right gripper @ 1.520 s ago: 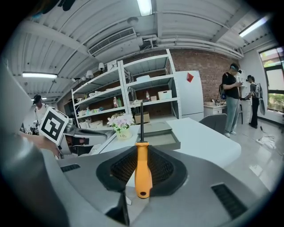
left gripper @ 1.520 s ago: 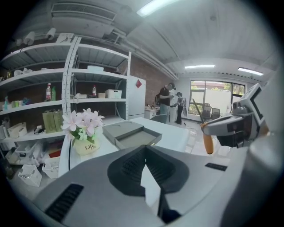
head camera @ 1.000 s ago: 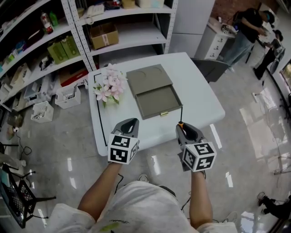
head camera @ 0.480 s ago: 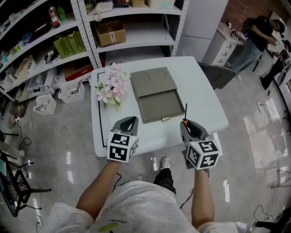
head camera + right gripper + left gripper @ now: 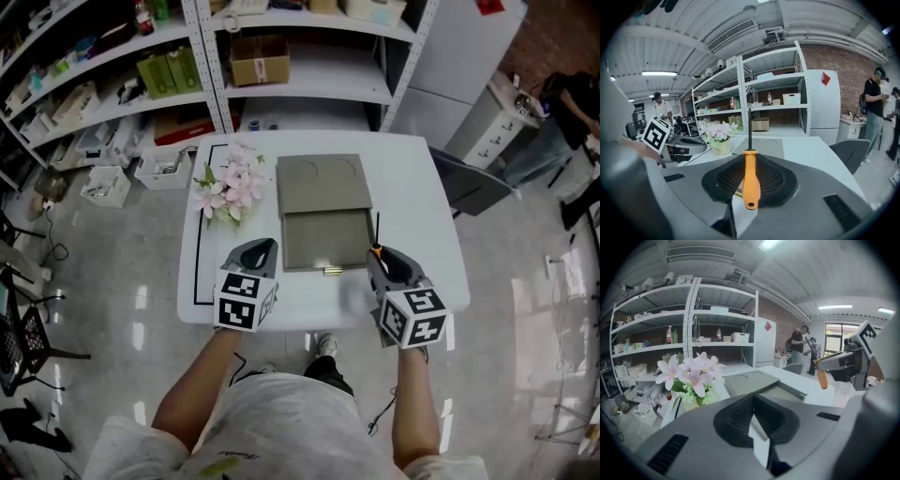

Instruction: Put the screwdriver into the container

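Observation:
The screwdriver (image 5: 751, 180) has an orange handle and a thin dark shaft. It stands upright between the jaws of my right gripper (image 5: 750, 164), which is shut on the handle. In the head view the right gripper (image 5: 382, 255) is over the white table's (image 5: 412, 202) front right part, just right of the grey container's (image 5: 322, 181) pulled-out drawer (image 5: 322, 241). My left gripper (image 5: 262, 247) hangs over the front left of the table, shut and empty, with its jaws closed together (image 5: 752, 400). The container (image 5: 751, 382) lies ahead of it.
A pot of pink flowers (image 5: 228, 186) stands on the table left of the container. Metal shelves (image 5: 234, 56) with boxes line the far side. A grey chair (image 5: 476, 186) is at the table's right. People (image 5: 874, 110) stand in the background.
The table has come closer and more centred in the head view. Both grippers now sit over its front part rather than at its edge. The right gripper has kept hold of the screwdriver.

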Motion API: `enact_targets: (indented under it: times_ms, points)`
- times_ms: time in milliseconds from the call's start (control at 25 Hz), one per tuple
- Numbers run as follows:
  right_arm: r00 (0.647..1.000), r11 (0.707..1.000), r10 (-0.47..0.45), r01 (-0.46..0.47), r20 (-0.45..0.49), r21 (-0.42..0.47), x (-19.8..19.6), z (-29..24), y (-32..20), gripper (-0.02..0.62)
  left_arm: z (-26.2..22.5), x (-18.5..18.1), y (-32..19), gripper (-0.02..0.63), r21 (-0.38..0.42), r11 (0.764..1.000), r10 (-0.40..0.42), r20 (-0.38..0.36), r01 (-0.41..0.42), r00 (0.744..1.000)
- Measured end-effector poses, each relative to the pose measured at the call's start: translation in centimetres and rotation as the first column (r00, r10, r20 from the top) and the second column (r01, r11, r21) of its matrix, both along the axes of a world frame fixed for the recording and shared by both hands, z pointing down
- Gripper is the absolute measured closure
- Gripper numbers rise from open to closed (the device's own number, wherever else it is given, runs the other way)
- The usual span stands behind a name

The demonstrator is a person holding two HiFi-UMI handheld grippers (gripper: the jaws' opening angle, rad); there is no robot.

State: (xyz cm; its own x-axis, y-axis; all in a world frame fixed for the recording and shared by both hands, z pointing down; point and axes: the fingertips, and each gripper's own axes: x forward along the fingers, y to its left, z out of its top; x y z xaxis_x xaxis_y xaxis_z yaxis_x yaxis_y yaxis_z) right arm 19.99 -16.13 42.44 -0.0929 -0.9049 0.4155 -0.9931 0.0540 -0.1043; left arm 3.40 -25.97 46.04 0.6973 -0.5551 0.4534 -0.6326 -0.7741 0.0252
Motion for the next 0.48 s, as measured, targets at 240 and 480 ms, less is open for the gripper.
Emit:
enact_targets:
  times_ms: [240, 480]
  points:
    - [0.99, 0.99, -0.139, 0.138, -0.014, -0.035, 1.2, 0.5, -3.1, 0.52, 0.2, 1.8, -1.2, 0.6, 0.002, 0.998, -0.064, 0.007, 0.064, 0.998]
    - [0.949, 0.948, -0.309, 0.303, -0.057, -0.099, 1.1, 1.5, -5.4, 0.52, 1.0, 3.2, -1.5, 0.6, 0.004, 0.995, -0.099, 0.029, 0.099, 0.995]
